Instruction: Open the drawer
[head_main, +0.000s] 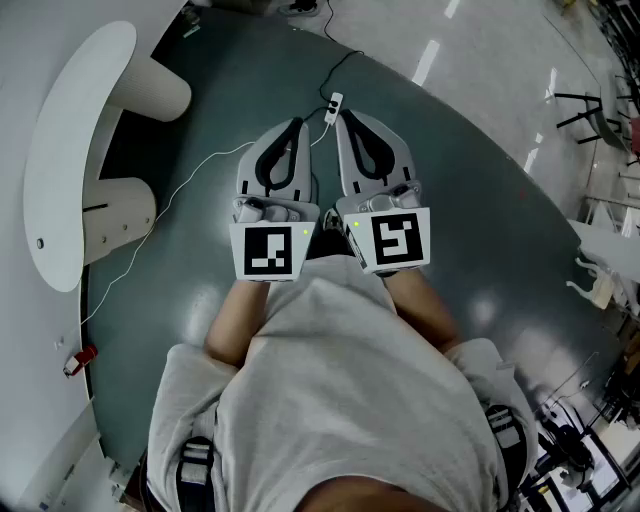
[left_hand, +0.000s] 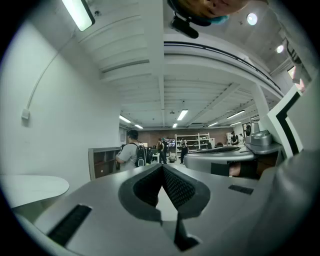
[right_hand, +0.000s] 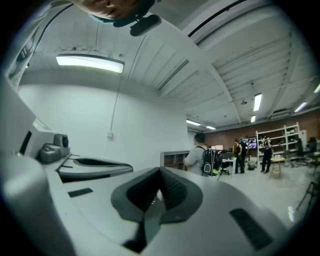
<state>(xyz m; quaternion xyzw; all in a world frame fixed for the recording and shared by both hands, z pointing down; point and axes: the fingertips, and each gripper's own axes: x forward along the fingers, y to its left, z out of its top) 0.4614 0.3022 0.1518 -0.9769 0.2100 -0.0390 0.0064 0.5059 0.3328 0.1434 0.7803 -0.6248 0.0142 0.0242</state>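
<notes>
No drawer shows plainly in any view. In the head view I hold both grippers side by side at chest height, pointing level over the dark floor. My left gripper (head_main: 298, 126) has its jaws meeting at the tips with nothing between them; the left gripper view shows the same closed tips (left_hand: 163, 167). Beside it, almost touching, my right gripper (head_main: 343, 118) is also shut and empty, its tips (right_hand: 160, 171) together in the right gripper view. Each gripper's view catches the other gripper at its side.
A white rounded table (head_main: 66, 150) stands at the left by the white wall. A white cable with a small switch box (head_main: 333, 103) runs across the floor ahead. Far off stand a low open-shelf cabinet (left_hand: 102, 161), a person with a backpack (left_hand: 131, 152) and others. Chairs (head_main: 590, 110) stand at the right.
</notes>
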